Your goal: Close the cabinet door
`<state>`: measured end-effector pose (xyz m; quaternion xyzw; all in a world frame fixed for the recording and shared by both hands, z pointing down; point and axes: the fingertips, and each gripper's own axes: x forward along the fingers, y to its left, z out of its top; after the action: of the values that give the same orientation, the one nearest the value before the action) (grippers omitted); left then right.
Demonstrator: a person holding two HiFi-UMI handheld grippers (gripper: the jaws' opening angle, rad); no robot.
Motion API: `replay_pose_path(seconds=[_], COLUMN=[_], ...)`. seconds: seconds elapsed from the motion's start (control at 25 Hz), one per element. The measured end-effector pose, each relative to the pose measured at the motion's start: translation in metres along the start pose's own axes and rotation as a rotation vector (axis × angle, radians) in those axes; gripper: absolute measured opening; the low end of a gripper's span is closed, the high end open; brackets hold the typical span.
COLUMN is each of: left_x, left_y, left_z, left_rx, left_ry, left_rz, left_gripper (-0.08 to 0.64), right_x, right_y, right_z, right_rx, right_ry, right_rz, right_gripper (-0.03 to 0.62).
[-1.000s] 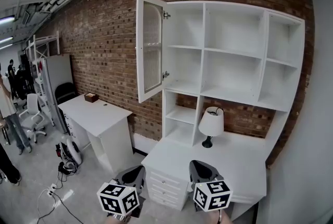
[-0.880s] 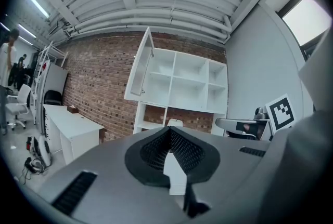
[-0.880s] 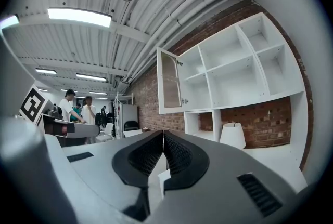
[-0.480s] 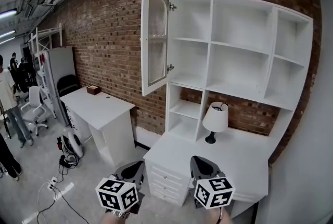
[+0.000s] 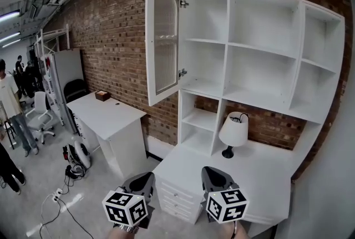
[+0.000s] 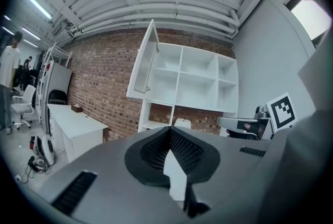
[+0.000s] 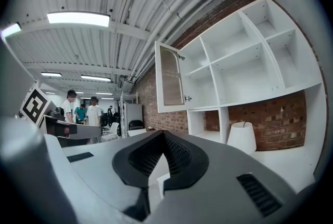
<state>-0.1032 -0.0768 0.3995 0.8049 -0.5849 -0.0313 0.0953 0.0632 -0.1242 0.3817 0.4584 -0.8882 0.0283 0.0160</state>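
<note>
- Since 1 s ago the head view came closer to the shelves (image 5: 260, 49): the door (image 5: 165, 46) stands larger and higher in it, while both grippers keep the same low place in the view.
- Door is wide open, hanging out to the left of the shelves, high up and well apart from both grippers. Task is not started yet, I judge.
- L gripper (image 5: 142, 180): jaws together, nothing between them. R gripper (image 5: 214, 177): also closed and empty.
- Risk 1: the desk (image 5: 266, 171) lies between the person and the door, so the reach is prob. long and upward. A stretched arm gives a weak, sliding push.
- Risk 2: the door panel looks like ribbed glass (image 5: 162, 38). Closed jaw tips pressed on it could slip or load the glass; the white frame is safer, I think.
- Risk 3: a too fast push could slam the door on its hinges (image 5: 182, 72) and let it bounce open again.
- Risk 4: the lamp (image 5: 233, 131) stands on the desk just under the shelves; the R arm may knock it if it goes over the desk.
- Hard to see: no handle can be made out on the door, and only its inner face shows.
- Hands are cut off at the bottom edge of the head view.
- In both gripper views the gripper body covers the lower half, incl. most of the desk.
</note>
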Motion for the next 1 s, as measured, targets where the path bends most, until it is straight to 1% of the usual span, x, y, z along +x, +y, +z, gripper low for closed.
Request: replay_pose_path(seconds=[0.2,0.44,0.72,1.0], left_x=[0.036,0.074,0.112,0.140], left_y=[0.002,0.008,-0.001,-0.013], left_z=[0.008,0.013,0.016,0.013], left_rx=[0.004,-0.004,-0.006,-0.014], left_ry=[0.000,-0.010,-0.019,-0.025], left_rz=[0.030,0.088,0.146,0.196], left_gripper=[0.008,0.008,0.008,0.008], right_x=[0.033,0.065,0.092,0.106], right_y=[-0.026,-0.061,-0.095,-0.127], right_z=[0.006,0.011,0.017,0.015], right_rx=[-0.002,-0.012,-0.015,-0.007], right_ry=[0.006,0.011,0.014,0.018], right_rz=[0.039,0.087,0.152,0.200], right_gripper=[0.026,0.026,0.026,0.026])
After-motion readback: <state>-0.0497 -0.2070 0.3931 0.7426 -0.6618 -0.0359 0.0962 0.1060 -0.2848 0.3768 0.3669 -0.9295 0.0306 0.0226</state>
